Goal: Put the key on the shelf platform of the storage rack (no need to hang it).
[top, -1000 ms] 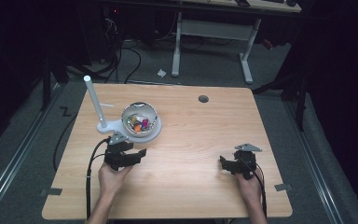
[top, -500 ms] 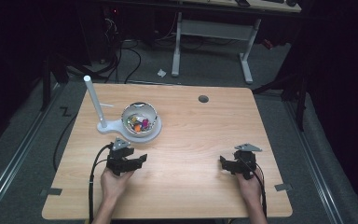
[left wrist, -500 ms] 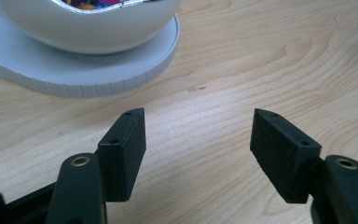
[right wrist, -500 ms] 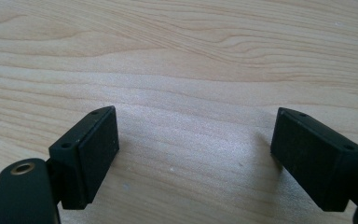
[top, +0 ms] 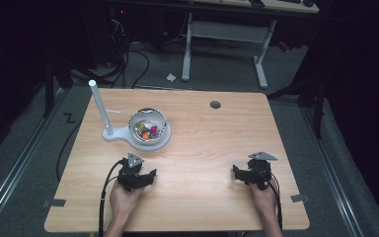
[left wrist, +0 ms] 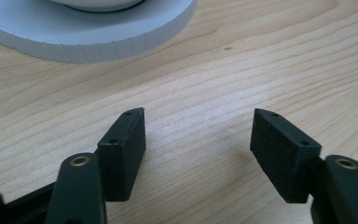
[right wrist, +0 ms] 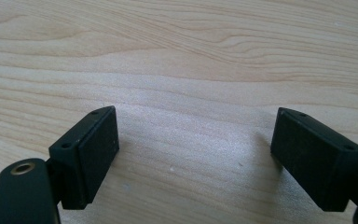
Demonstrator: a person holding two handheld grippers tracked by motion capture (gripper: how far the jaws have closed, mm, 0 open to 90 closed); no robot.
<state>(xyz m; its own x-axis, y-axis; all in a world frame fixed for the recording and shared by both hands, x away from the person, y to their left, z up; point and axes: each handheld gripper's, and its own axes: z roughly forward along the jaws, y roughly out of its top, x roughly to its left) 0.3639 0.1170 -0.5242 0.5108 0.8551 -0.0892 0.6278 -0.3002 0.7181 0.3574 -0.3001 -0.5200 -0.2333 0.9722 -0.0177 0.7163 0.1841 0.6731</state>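
A shiny metal bowl (top: 148, 126) holding several small coloured pieces sits on a white stand base (top: 121, 135) with an upright white post (top: 100, 106), at the table's left middle. My left gripper (top: 145, 177) rests low over the wood just in front of that base, jaws open and empty; the left gripper view shows the base's white edge (left wrist: 88, 35) beyond its open jaws (left wrist: 198, 135). My right gripper (top: 239, 174) sits near the front right of the table, open over bare wood (right wrist: 193, 140).
The wooden table (top: 212, 143) has a round cable hole (top: 215, 104) near its far edge. Cables trail from both grippers toward the front edge. Beyond the table stand a dark floor and a white desk frame (top: 224, 34).
My left gripper has drawn back from the bowl toward the front edge of the table. The right gripper has stayed where it was.
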